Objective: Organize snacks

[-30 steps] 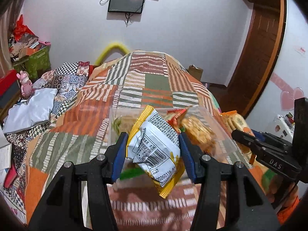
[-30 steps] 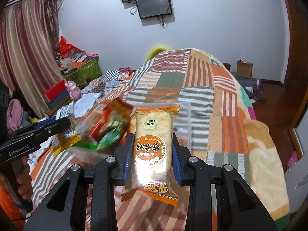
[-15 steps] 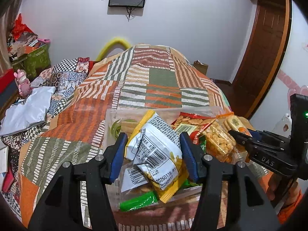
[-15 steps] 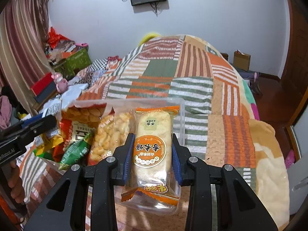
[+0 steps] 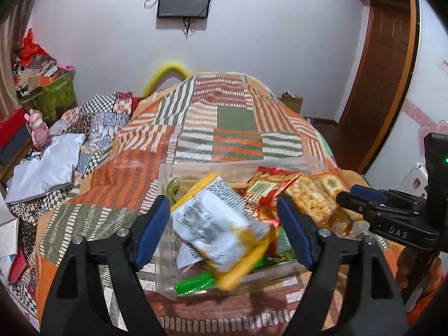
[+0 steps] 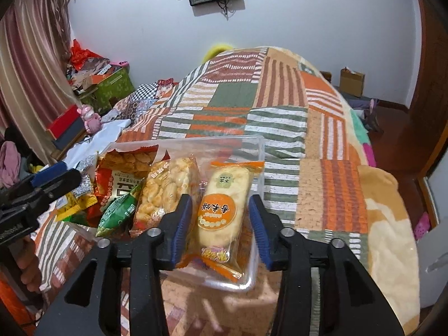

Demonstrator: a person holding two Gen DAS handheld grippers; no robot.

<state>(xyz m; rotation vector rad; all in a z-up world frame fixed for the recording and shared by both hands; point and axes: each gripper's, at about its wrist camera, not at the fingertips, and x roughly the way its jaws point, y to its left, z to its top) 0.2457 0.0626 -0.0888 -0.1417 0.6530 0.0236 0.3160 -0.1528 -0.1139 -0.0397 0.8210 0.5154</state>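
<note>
Risks: left hand-held gripper (image 5: 224, 224) stands apart, its yellow packet (image 5: 221, 224) dropping, so I may see it spill over the clear tray (image 5: 280, 273); right hand-held gripper (image 6: 221, 221), just opened off the rice cracker (image 6: 222, 204), could snag it.

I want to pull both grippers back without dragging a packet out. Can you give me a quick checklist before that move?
1. Left gripper clear of the yellow-and-white packet: ok, its jaws have just been opening and gaps show.
2. That packet settled in the clear tray: cannot tell, it is blurred.
3. Right gripper free of the orange rice-cracker packet: ok, its jaws have just been opening and narrow gaps show.
4. Cracker packet lying in tray: ok.
5. Tray resting on the patchwork blanket: ok.
</note>
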